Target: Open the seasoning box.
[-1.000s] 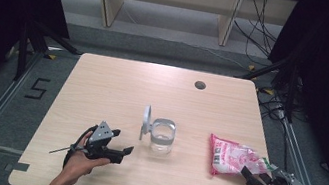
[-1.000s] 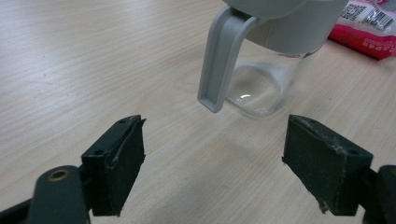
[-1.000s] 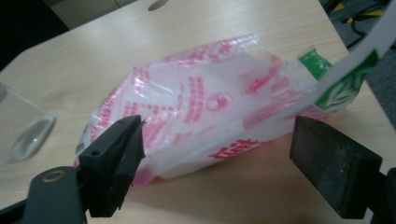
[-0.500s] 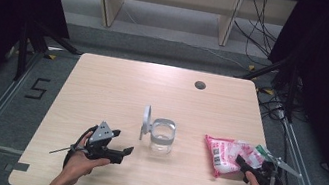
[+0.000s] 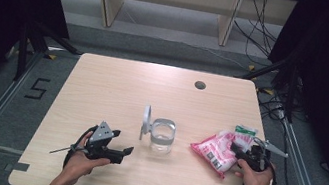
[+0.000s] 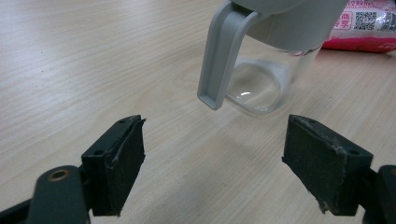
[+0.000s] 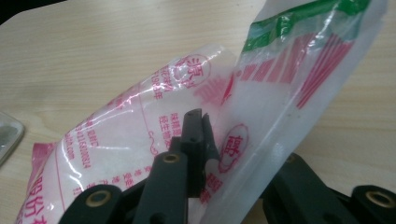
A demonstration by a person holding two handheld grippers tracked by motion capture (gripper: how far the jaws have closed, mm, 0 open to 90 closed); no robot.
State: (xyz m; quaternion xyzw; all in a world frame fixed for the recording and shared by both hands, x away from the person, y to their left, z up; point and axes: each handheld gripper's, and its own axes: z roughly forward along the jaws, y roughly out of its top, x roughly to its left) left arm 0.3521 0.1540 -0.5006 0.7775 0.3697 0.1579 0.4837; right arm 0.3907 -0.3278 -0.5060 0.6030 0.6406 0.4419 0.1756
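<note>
While my left gripper (image 5: pixel 126 151) rests released on the counter (image 5: pixel 118 85), facing the glass jar (image 5: pixel 162 136) and its raised lid (image 5: pixel 146 119), my right gripper (image 5: pixel 240 150) has just been closing and now pinches the bag (image 5: pixel 216 151) at its upturned end. That pink-and-white bag lies near the counter's right edge, just right of the jar.

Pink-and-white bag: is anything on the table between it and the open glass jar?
Nothing visible. The bag, pinched by the right gripper whose jaws have just been closing on it, lies right of the jar, with bare table between them.
</note>
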